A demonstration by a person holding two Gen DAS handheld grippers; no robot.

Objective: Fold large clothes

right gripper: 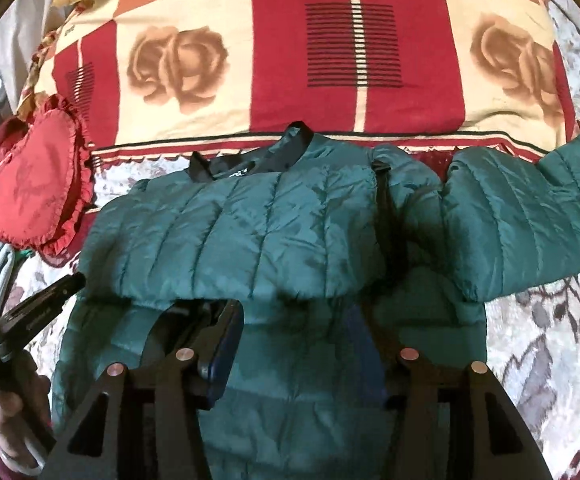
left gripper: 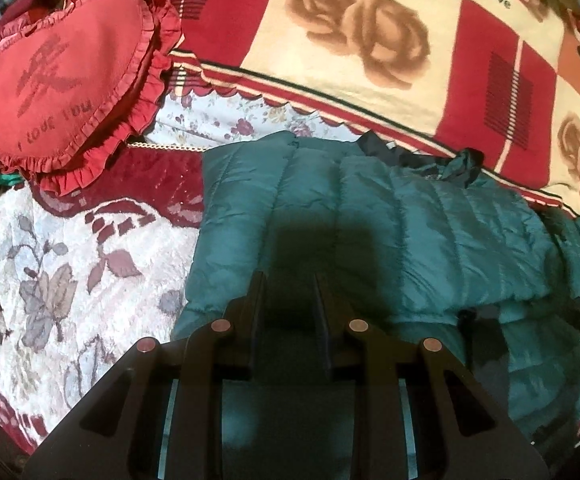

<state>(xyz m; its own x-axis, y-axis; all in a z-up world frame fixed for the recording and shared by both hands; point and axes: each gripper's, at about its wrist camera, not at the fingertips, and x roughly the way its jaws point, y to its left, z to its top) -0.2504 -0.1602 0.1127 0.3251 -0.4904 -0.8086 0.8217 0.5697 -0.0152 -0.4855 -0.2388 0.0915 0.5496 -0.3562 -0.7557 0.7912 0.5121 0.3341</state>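
Note:
A green quilted puffer jacket (left gripper: pixel 390 220) (right gripper: pixel 250 232) with a black collar lining lies spread on the bed. One sleeve (right gripper: pixel 550 192) reaches out to the right. A puffed layer of the jacket ends in a gathered edge just ahead of my right gripper (right gripper: pixel 293 307), and more green fabric lies under it. That gripper is open, its fingers wide apart above the jacket with nothing pinched. My left gripper (left gripper: pixel 287 282) hovers over the jacket's left part, its fingers a narrow gap apart with no fabric seen between them. In the right wrist view it shows beside the jacket's left edge (right gripper: pixel 66 284).
A red heart-shaped frilled cushion (left gripper: pixel 58 76) (right gripper: pixel 34 192) lies left of the jacket. Behind the jacket is a folded red and cream blanket with roses (left gripper: pixel 370 40) (right gripper: pixel 290 60). A floral bedspread (left gripper: pixel 50 280) (right gripper: pixel 550 340) covers the bed. A hand (right gripper: pixel 10 412) holds the left gripper.

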